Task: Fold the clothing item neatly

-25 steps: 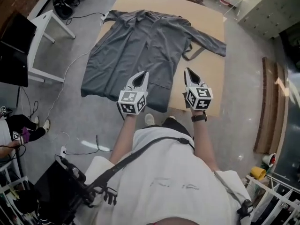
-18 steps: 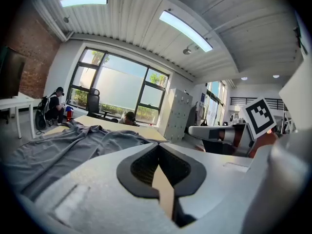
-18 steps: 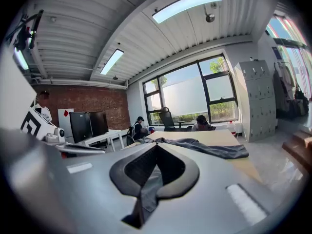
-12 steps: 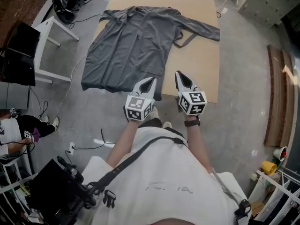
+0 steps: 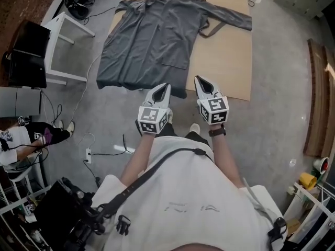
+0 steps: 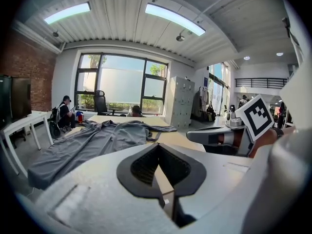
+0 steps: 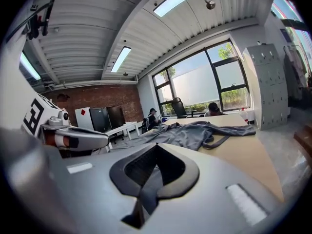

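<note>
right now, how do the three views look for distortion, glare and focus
Head view: even light, sharp, the grey garment and table clear, mild bending at the edges. Left gripper view: heavy fisheye, black corners, ceiling lights blown out. Right gripper view: same fisheye, window washed bright, the right tool close up is soft.

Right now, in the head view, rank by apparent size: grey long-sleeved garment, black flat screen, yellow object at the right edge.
Largest: grey long-sleeved garment.
Next: black flat screen.
Smallest: yellow object, far smaller.

Garment lies on table, overhanging its left edge.
</note>
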`<action>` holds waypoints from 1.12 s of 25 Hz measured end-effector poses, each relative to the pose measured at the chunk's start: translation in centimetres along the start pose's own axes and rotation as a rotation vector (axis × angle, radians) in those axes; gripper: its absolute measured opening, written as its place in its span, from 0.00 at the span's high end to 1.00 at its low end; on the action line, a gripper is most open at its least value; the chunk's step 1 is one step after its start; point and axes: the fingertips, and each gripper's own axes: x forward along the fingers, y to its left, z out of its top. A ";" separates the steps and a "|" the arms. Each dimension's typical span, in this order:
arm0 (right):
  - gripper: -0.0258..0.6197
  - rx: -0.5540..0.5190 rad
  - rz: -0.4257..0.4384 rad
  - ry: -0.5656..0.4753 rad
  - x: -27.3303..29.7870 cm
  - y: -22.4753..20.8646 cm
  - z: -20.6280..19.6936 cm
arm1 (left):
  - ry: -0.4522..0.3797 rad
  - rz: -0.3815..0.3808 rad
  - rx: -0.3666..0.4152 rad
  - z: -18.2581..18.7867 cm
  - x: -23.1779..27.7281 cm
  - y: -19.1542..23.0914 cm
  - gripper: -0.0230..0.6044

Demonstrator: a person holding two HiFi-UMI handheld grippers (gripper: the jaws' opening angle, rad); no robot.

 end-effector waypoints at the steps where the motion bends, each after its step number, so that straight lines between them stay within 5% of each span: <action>1: 0.95 -0.006 0.005 0.005 0.2 0.2 0.1 | -0.009 0.000 -0.005 0.1 0.2 0.3 0.96; 8: 0.95 -0.035 0.053 0.053 5.3 3.1 1.0 | -0.048 -0.038 -0.008 0.6 0.7 4.4 0.96; 19: 0.95 -0.108 0.121 0.053 24.5 15.3 5.7 | -0.142 0.097 -0.062 3.3 -3.4 29.6 0.96; 28: 0.95 -0.145 0.180 0.175 34.6 22.2 4.7 | -0.077 0.271 -0.232 -3.1 -9.9 44.5 0.96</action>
